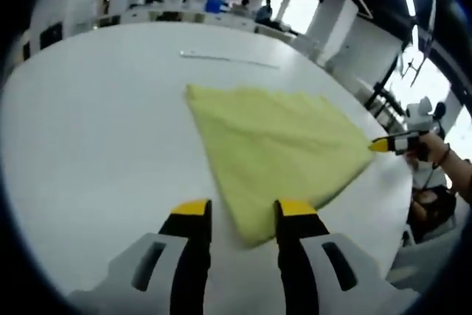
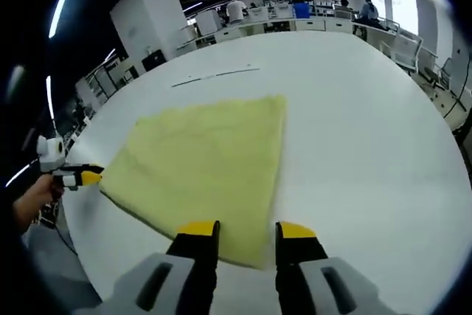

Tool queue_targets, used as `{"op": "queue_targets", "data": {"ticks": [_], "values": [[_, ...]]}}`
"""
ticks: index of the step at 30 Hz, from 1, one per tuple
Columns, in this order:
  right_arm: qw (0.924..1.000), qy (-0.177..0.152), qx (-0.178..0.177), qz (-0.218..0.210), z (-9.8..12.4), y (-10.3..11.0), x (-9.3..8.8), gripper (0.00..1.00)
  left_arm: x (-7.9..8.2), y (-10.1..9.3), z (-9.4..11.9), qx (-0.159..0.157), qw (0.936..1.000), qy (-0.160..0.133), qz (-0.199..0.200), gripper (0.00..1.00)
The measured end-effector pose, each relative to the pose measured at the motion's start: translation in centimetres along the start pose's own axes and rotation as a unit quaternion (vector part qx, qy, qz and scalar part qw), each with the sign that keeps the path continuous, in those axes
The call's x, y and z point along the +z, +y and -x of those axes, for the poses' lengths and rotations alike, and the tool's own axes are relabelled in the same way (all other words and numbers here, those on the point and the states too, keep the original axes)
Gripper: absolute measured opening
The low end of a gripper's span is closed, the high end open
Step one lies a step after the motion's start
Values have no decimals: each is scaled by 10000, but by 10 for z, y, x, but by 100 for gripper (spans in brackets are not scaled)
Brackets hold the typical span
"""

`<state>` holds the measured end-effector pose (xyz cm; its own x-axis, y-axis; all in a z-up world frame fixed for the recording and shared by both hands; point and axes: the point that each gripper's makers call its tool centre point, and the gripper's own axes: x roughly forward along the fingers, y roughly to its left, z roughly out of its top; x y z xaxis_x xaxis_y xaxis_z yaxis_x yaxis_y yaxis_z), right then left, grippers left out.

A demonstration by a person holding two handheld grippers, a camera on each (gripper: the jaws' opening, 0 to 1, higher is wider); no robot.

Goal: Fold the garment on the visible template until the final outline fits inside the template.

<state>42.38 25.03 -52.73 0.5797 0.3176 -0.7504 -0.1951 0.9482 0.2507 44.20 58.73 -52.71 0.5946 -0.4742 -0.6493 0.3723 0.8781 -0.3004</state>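
A yellow cloth (image 1: 273, 145) lies flat on the round white table (image 1: 96, 130). In the left gripper view its near corner reaches in between the jaws of my left gripper (image 1: 244, 210), which stand apart, open. At the cloth's right corner is my right gripper (image 1: 385, 144), yellow-tipped and held by a hand. In the right gripper view the cloth (image 2: 203, 160) spreads ahead, and its near corner lies between the spread jaws of my right gripper (image 2: 247, 230), also open. My left gripper (image 2: 87, 176) sits at the cloth's left corner.
Beyond the cloth a thin grey line (image 1: 228, 59) is marked on the table (image 2: 369, 130); the same line (image 2: 214, 77) shows in the right gripper view. The table edge runs close behind both grippers. Desks, chairs (image 2: 409, 49) and people fill the far room.
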Motion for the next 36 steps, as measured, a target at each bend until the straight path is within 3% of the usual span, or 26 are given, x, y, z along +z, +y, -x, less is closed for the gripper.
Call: {"op": "queue_targets", "data": {"ticks": [7,12,18,36], "values": [[9998,27,-3,-178,4,1,-5,18,-6,-2,3,-3,9995,155,278,15],[9993,30,114,-348,1,4,-10,6,-16,-1,6,152,9990,422,44,0],[9997,27,129,-207,1,6,-8,0,-14,-2,8,251,9986,435,-143,0],[9995,163,260,-70,10,14,-20,0,-21,6,28,369,9982,472,-79,0]]}}
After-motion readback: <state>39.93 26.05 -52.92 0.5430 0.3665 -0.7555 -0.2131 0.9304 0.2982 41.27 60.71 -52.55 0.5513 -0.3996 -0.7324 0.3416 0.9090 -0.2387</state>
